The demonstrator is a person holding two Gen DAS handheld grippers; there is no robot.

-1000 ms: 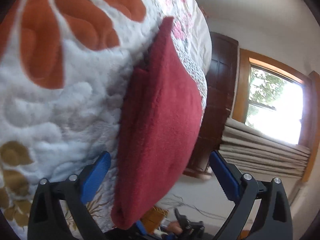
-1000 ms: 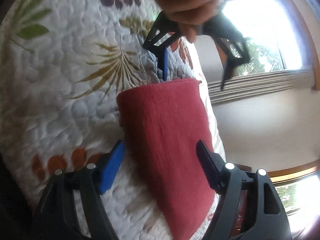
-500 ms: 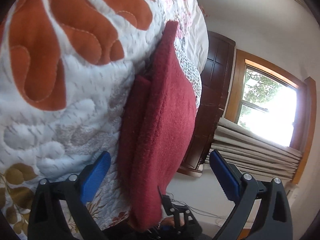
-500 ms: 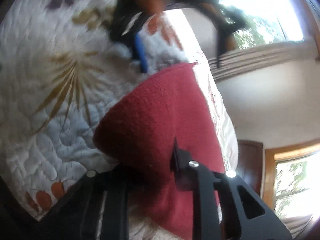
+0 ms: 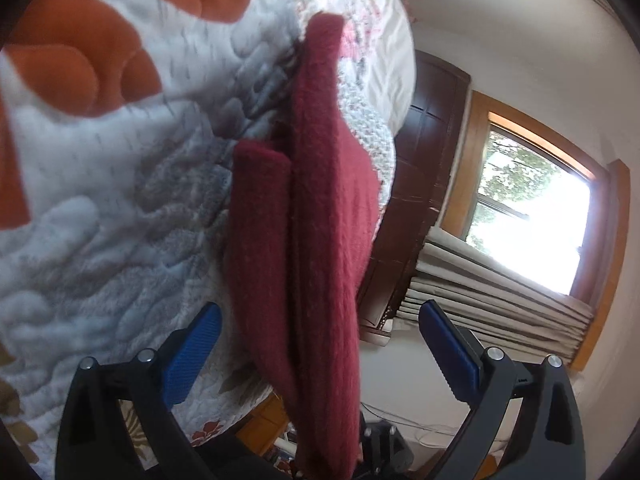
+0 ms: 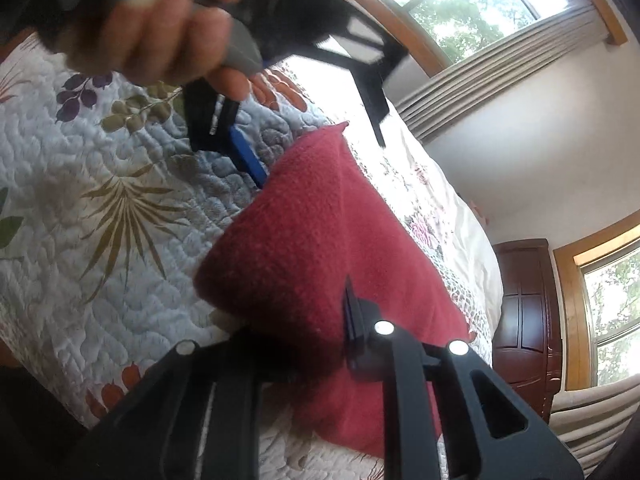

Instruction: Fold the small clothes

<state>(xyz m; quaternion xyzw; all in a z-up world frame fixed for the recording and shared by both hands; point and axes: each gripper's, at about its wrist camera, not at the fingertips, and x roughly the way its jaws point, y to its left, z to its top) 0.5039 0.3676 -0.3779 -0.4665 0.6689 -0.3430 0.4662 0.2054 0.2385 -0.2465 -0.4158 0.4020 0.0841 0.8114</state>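
A dark red folded cloth lies on the quilted bed, with a second folded layer showing along its left side. My left gripper is open, its blue pads on either side of the cloth's near end without pinching it. In the right wrist view the same cloth bulges upward, and my right gripper is shut on its near edge. The left gripper, held by a hand, hovers open over the cloth's far end. Part of the right gripper peeks out below the cloth.
The floral quilt covers the bed around the cloth. Beyond the bed stand a dark wooden cabinet, a window with folded blinds, and white walls. Clutter and cables lie on the floor below.
My right gripper went from open around the cloth to shut on its near edge, bunching it upward. The left gripper stayed open and shifted closer along the cloth.
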